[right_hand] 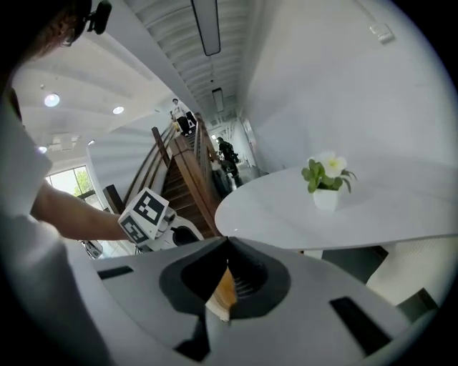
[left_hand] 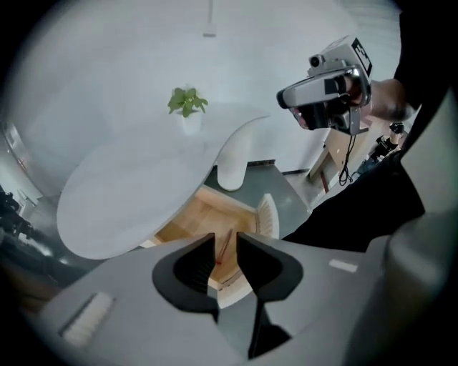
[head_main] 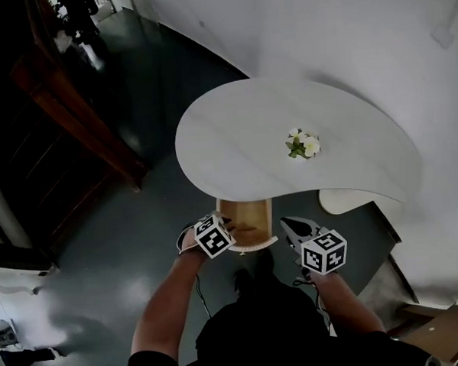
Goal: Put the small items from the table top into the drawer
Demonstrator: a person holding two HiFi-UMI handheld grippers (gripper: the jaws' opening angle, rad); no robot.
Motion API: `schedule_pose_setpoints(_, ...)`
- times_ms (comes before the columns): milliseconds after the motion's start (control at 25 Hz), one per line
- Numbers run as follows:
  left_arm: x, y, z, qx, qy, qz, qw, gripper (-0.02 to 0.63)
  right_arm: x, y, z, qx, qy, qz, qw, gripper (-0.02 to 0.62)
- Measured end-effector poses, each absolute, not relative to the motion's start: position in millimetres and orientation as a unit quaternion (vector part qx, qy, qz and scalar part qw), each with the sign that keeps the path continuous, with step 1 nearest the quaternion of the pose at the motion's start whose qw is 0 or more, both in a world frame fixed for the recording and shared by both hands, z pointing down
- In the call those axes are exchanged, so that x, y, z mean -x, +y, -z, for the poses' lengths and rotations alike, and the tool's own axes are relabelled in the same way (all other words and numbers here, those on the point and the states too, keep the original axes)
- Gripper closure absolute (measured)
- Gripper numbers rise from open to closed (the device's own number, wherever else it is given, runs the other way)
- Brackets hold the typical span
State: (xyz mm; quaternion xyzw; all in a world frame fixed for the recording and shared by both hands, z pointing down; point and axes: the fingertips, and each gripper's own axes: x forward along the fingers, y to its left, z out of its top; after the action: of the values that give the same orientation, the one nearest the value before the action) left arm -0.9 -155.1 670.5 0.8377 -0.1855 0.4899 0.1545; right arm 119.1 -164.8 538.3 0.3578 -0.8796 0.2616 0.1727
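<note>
An open wooden drawer (head_main: 257, 244) sticks out from under the front edge of the white table (head_main: 234, 132). My left gripper (head_main: 228, 230) hovers over the drawer's left side. In the left gripper view its jaws (left_hand: 225, 236) stand apart over the drawer's floor (left_hand: 189, 221), and a thin red-tipped stick (left_hand: 222, 251) shows in the gap between them, touched by neither pad. My right gripper (head_main: 292, 227) is just right of the drawer. Its tips (right_hand: 227, 244) meet, with a sliver of tan wood showing below them.
A small white pot with a flowering plant (head_main: 302, 145) stands on the table's right half, also seen in the right gripper view (right_hand: 325, 187). A white table leg (left_hand: 232, 164) stands behind the drawer. Dark wooden stairs (head_main: 65, 126) rise at the left, and a wall runs behind the table.
</note>
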Motion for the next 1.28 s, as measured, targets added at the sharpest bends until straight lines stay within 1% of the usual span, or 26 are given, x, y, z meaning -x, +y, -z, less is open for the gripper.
schedule_pose_setpoints(200,14,-156,-621,-0.853,-0.241,-0.437,0.151,0.535,-113,-157,-502,-0.351,-0.891,-0.232,0.168,0.584)
schedule_pose_setpoints(400,12,-154,-577,-0.863,-0.287,-0.399,0.116,0.583,-119,-164,-471,-0.348,-0.902,-0.204,0.153,0.584)
schedule_pose_setpoints(600,-17,-153,-526,-0.881,-0.328,-0.316,0.13,0.584,-138,-173,-455,-0.342,-0.911,-0.188,0.13,0.584)
schedule_pose_setpoints(760,-57,-156,-485,-0.887,-0.361,-0.26,0.126,0.592,-174,-175,-440,-0.343,-0.91,-0.217,0.089,0.583)
schedule_pose_setpoints(920,-77,-166,-472,-0.867,-0.421,-0.213,0.16,0.594,-200,-169,-426,-0.306,-0.927,-0.191,0.098,0.584)
schedule_pose_setpoints(1040,-89,-163,-472,-0.852,-0.448,-0.215,0.166,0.594,-216,-161,-417,-0.262,-0.944,-0.18,0.091,0.584)
schedule_pose_setpoints(1280,-99,-147,-456,-0.812,-0.53,-0.193,0.15,0.595,-252,-163,-407,-0.244,-0.952,-0.169,0.075,0.584)
